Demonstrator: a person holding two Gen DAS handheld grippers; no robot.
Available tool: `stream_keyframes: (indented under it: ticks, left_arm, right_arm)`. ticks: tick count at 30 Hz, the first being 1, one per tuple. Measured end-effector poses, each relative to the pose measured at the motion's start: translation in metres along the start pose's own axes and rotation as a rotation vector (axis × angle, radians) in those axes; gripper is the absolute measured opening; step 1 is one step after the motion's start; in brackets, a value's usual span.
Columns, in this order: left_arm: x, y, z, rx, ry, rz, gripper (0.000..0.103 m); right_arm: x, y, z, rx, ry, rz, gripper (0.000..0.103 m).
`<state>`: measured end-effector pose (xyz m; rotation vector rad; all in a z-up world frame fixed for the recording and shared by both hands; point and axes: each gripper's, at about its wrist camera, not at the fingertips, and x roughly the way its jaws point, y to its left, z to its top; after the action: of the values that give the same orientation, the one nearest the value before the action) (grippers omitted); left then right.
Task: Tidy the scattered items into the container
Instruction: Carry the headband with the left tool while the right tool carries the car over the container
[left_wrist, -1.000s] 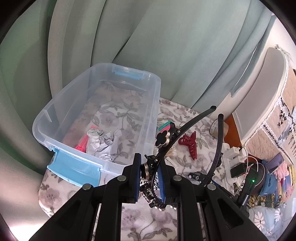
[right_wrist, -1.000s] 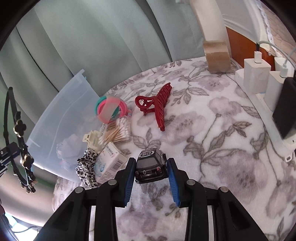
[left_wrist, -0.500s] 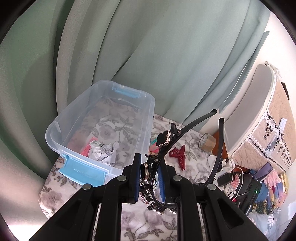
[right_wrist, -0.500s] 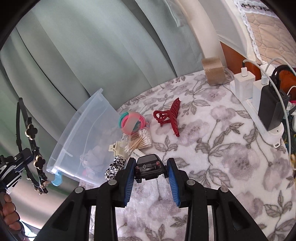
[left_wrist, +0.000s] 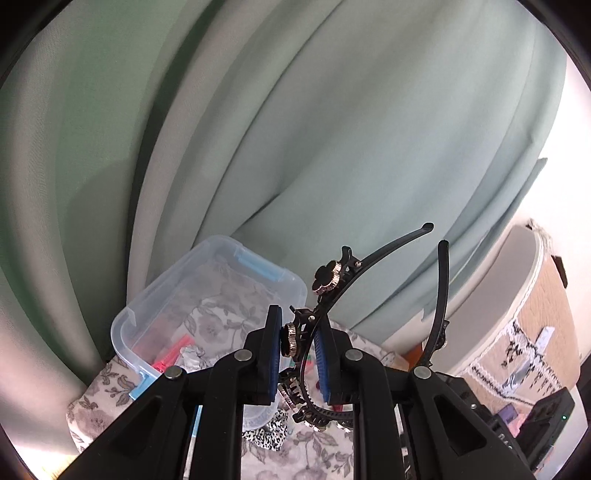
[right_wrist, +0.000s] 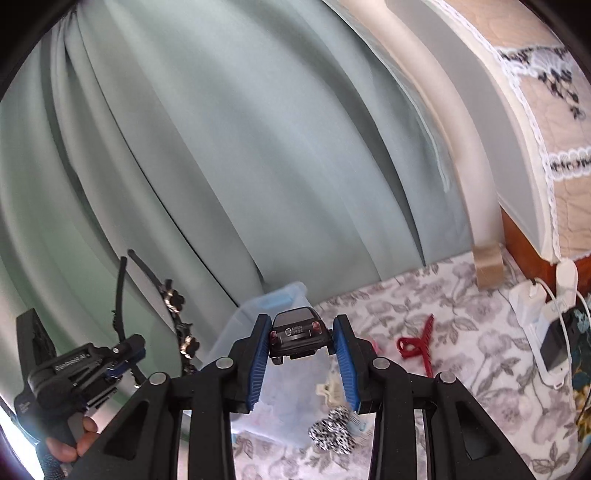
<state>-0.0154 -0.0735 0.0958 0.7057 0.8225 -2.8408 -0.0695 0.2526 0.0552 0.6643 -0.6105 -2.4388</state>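
Observation:
My left gripper (left_wrist: 298, 354) is shut on a black headband (left_wrist: 373, 258) with dark flower charms and holds it high above the table; the headband also shows in the right wrist view (right_wrist: 173, 299). The clear plastic container (left_wrist: 173, 291) with blue latches sits below and to the left, with pink sticks and crumpled foil inside. My right gripper (right_wrist: 301, 350) is shut on a small black toy car (right_wrist: 300, 332), lifted above the container's near corner (right_wrist: 273, 299).
On the floral cloth lie a red hair claw (right_wrist: 417, 343), a leopard scrunchie (right_wrist: 332, 432), a cream clip (right_wrist: 327, 391) and a tape roll (right_wrist: 487, 264). Chargers and cables (right_wrist: 546, 332) sit at the right. Green curtains hang behind.
Both grippers have risen well above the table with their items. The container and loose items now look smaller and lower in both views.

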Motion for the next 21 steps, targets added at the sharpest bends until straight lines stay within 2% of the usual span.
stream_keyframes:
  ticks: [5,10,21]
  left_arm:
    - [-0.008,0.017,0.016,-0.091,-0.081,0.06,0.017]
    - [-0.013,0.037,0.015,-0.129,-0.121,0.13,0.017]
    - [-0.008,0.09,0.008,-0.198,-0.12,0.174,0.017]
  right_arm:
    - [-0.006,0.045,0.021,-0.035,-0.081,0.068,0.037]
    - [0.001,0.075,0.019,-0.056,-0.098,0.09,0.037]
    - [0.052,0.084,-0.018,-0.054,0.031,0.056,0.037]
